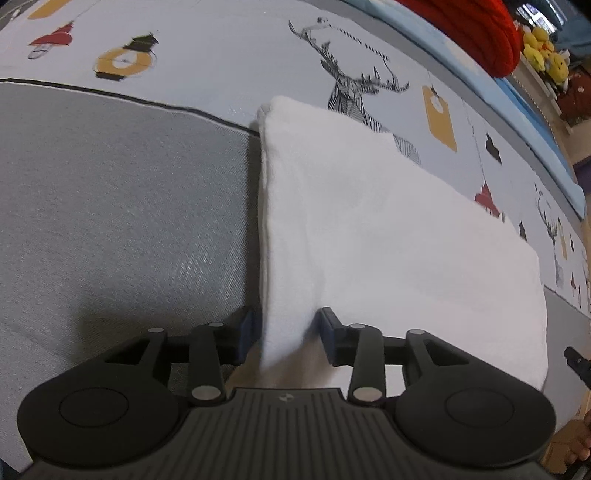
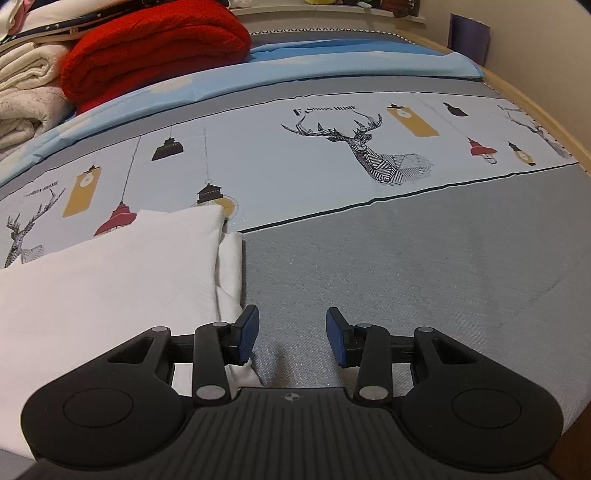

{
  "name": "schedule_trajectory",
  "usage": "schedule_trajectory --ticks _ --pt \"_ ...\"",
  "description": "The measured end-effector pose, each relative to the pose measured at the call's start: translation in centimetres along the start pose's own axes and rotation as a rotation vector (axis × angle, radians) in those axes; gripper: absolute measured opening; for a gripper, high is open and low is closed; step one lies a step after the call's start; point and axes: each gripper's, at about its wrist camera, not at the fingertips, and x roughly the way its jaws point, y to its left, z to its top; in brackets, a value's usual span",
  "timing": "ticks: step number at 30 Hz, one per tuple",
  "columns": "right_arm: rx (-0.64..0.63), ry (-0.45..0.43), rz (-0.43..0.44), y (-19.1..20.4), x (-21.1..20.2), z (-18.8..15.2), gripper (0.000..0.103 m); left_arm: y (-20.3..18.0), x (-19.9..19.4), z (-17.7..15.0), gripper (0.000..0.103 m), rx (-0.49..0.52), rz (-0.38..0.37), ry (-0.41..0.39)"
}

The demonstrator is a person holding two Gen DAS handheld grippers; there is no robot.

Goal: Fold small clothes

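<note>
Left wrist view, cloth: folded white cloth (image 1: 388, 240) lying on the bed cover (image 1: 129, 221), partly on its grey band, partly on the pale printed band; its left folded edge runs from near the claw away up the picture.
Left wrist view, claw: left claw (image 1: 286, 332) spread, with the near corner of the cloth's edge between the blue pads (image 1: 246, 332); a gap shows beside the right pad, so the pads do not press the cloth.
Left wrist view, background: red blanket (image 1: 472, 29) at the top right, yellow soft toys (image 1: 543, 51) beyond it.
Right wrist view, cloth: same white cloth (image 2: 110, 288) at lower left, a thinner layer sticking out along its right edge, over the line between grey and printed bands of the bed cover (image 2: 406, 277).
Right wrist view, claw: right claw (image 2: 291, 339) spread, only grey bed cover between its pads; the left pad sits just beside the cloth's right edge, contact unclear.
Right wrist view, background: red blanket (image 2: 155, 48) folded at upper left, cream blankets (image 2: 26, 85) stacked beside it, a light blue sheet (image 2: 332, 62) under them.
</note>
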Motion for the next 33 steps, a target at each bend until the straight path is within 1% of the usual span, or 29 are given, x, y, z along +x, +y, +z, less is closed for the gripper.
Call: schedule_trajectory --ticks 2,4,9,10,11,12,13,14,16,21,28,33 --pt "0.000 -0.002 0.002 -0.2 -0.1 0.0 0.042 -0.3 0.5 0.0 0.046 0.003 0.001 0.012" --pt "0.003 -0.005 0.003 -0.6 -0.3 -0.1 0.042 -0.7 0.9 -0.1 0.048 0.007 0.009 0.008" --pt "0.012 -0.008 -0.008 -2.0 -0.7 -0.2 0.042 -1.4 1.4 0.1 0.048 0.021 0.024 -0.006" --pt "0.013 -0.008 -0.013 -2.3 -0.8 -0.3 0.042 -1.5 1.5 0.1 0.046 0.029 0.027 -0.009" --pt "0.015 -0.009 -0.015 -2.6 -0.8 -0.3 0.042 -1.7 1.5 0.1 0.040 0.041 0.029 -0.011" --pt "0.019 -0.010 -0.016 -2.9 -0.9 -0.3 0.042 -1.9 1.5 0.1 0.035 0.058 0.031 -0.015" --pt "0.026 -0.012 -0.015 -3.2 -1.0 -0.3 0.042 -2.0 1.4 0.0 0.025 0.068 0.029 -0.019" --pt "0.033 -0.015 -0.014 -3.5 -1.1 -0.3 0.042 -2.1 1.3 0.0 0.022 0.073 0.027 -0.023" --pt "0.044 -0.021 -0.011 -4.1 -1.3 -0.2 0.042 -2.3 1.1 -0.1 0.020 0.093 0.035 -0.032" --pt "0.064 -0.021 -0.008 -4.5 -1.1 0.1 0.042 -2.4 0.3 -0.6 0.019 0.140 0.057 -0.062" --pt "0.028 -0.025 0.020 -3.1 -0.8 0.4 0.042 -2.1 -0.6 -1.0 0.019 0.198 0.139 -0.090" --pt "0.023 -0.022 0.023 -2.5 -0.6 0.6 0.042 -1.0 -1.0 -1.0 0.019 0.201 0.152 -0.093"
